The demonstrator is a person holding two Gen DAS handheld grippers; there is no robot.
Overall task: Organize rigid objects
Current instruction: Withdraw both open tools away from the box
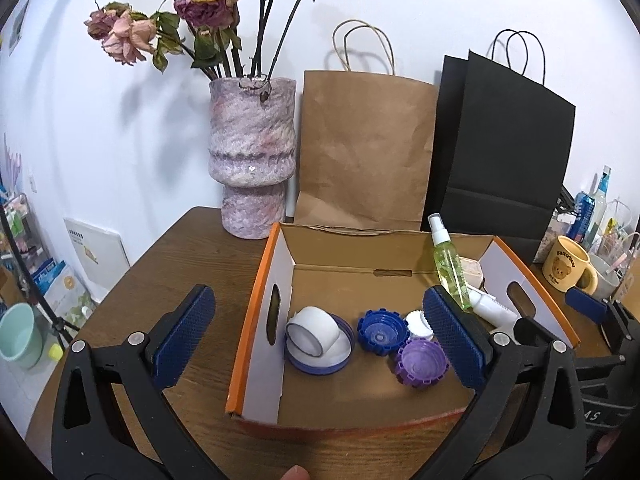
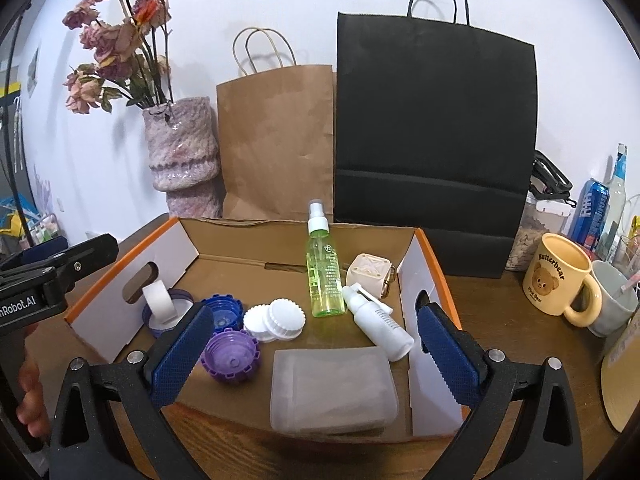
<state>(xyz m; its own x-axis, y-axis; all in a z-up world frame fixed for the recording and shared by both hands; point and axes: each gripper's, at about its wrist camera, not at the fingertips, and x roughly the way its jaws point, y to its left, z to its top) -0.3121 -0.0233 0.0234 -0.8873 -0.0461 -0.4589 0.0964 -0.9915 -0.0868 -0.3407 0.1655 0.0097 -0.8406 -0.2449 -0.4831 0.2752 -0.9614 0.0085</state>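
Two hand-held grippers hover at the near edge of an open cardboard box (image 2: 424,272) on a wooden table (image 1: 168,264). Both the left gripper (image 1: 320,332) and the right gripper (image 2: 316,356) stand with jaws spread wide, holding nothing.

The sorting looks well advanced. At the box's left lie a roll of white tape (image 1: 310,334) on a blue lid (image 1: 320,364), a dark blue cap (image 1: 380,332), a purple cap (image 2: 231,356) and two white caps (image 2: 276,320). To the right stand a green spray bottle (image 2: 325,276) and a beige cube (image 2: 366,274); a white bottle (image 2: 378,322) lies on its side, with a frosted plastic case (image 2: 334,388) nearest. Little seems left to gather, though the table's near side is out of view.

Behind stand a vase (image 1: 252,160) of dried roses, a brown paper bag (image 1: 364,144) and a black bag (image 2: 434,136) against a white wall; a yellow mug (image 2: 560,280) sits at far right.
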